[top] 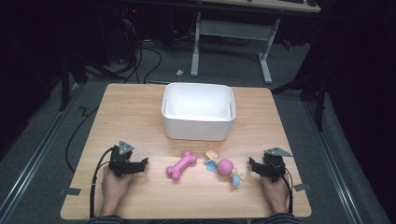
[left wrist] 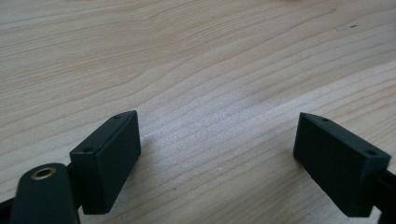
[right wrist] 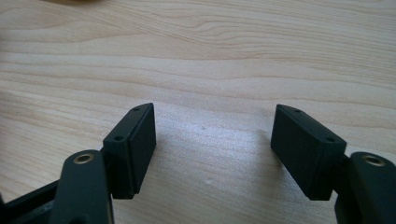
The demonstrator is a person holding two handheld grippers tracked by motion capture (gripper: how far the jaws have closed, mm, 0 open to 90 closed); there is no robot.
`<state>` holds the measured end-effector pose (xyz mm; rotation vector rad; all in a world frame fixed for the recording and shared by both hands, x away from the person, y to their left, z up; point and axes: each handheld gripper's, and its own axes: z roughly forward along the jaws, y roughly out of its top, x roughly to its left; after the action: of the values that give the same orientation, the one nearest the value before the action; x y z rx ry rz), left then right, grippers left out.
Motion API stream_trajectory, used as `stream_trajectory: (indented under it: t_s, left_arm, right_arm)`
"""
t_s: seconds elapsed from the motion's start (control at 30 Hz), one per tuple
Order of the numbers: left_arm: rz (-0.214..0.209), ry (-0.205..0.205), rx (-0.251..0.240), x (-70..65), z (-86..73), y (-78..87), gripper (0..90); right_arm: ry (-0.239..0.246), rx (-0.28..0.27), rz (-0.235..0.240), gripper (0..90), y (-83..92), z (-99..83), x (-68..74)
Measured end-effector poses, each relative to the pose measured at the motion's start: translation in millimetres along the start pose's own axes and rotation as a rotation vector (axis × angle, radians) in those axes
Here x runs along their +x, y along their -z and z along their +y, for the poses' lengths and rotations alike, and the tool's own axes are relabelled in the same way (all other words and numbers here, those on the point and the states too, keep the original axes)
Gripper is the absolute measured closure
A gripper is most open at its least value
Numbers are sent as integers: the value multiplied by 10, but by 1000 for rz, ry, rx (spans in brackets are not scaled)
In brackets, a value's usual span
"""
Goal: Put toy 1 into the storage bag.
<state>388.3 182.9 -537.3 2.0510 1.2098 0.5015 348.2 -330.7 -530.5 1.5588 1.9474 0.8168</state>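
High view first: a pink bone-shaped toy (top: 181,165) lies on the wooden table (top: 135,107), just ahead of the left tool (top: 144,162) in the direction its jaws point. Beside the bone, toward the right tool (top: 251,163), lies a pink ball toy with pale blue and yellow tails (top: 224,168); it sits close in front of that tool's jaws, apart from them. The two toys lie between the tools, near each other but not touching.

Beyond the toys, farther from both tools, stands a white rectangular bin (top: 198,112), open at the top and upright.

Each tool rests low at the near edge of the table, held by a hand: the left hand (top: 113,183) and the right hand (top: 276,189), with a black cable trailing back from each (the grey three-cornered plate sits on top of both).

Left gripper view: the left tool (left wrist: 217,140) has its jaws spread wide, with bare wood grain between them and nothing held.

Right gripper view: the right tool (right wrist: 212,135) is likewise spread wide over bare wood, gripping nothing.

Past the table are grey floor, loose cables and the white legs of a desk (top: 266,60).
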Motion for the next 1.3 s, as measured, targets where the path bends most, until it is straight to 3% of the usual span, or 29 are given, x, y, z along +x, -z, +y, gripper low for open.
stream_trajectory:
  t_s: [0.8, 1.3]
  left_arm:
    - [19, 10, -7, 15, -12, 18, 193]
    - [9, 29, -15, 32, -64, 85, 220]
  right_arm:
    - [-5, 4, -2, 313, 6, -2, 5]
    - [-4, 4, -2, 313, 7, -3, 5]
